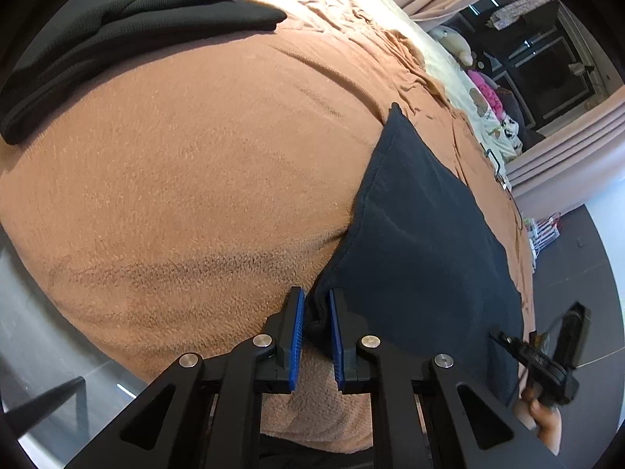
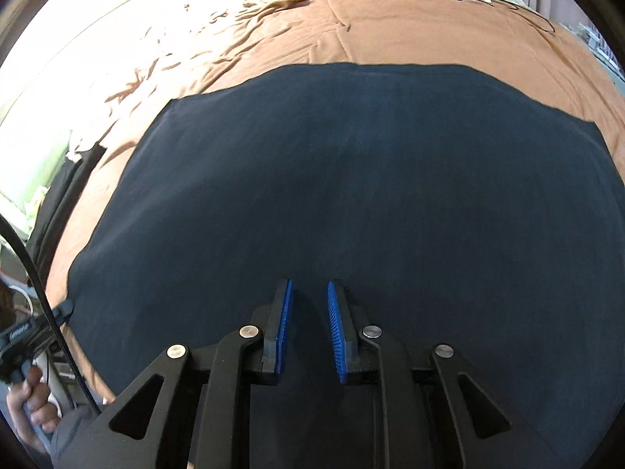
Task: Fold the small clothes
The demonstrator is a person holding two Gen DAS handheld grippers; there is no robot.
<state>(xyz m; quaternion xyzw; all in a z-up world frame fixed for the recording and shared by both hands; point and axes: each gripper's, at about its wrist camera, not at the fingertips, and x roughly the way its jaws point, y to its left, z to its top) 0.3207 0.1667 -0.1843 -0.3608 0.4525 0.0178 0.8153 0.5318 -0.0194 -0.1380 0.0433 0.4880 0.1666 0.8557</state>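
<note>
Left wrist view: the left gripper (image 1: pixel 315 312) had its blue pads (image 1: pixel 297 326) closed to a narrow gap on a bunched corner of the navy garment (image 1: pixel 422 242), which spread from the jaws toward 1 o'clock across the brown blanket (image 1: pixel 187 179). A folded black garment (image 1: pixel 129 27) lay at 10 o'clock, well apart from the navy one. The right gripper (image 1: pixel 547 355) showed at 4 o'clock, beside the navy cloth's near edge.

Right wrist view: the right gripper (image 2: pixel 309 312) hung over the navy garment (image 2: pixel 351 179), which lay flat and filled the frame from 9 to 3 o'clock. Its jaws stood parted, nothing seen between them. The left gripper (image 2: pixel 23 336) appeared at 8 o'clock, at the cloth's corner.
</note>
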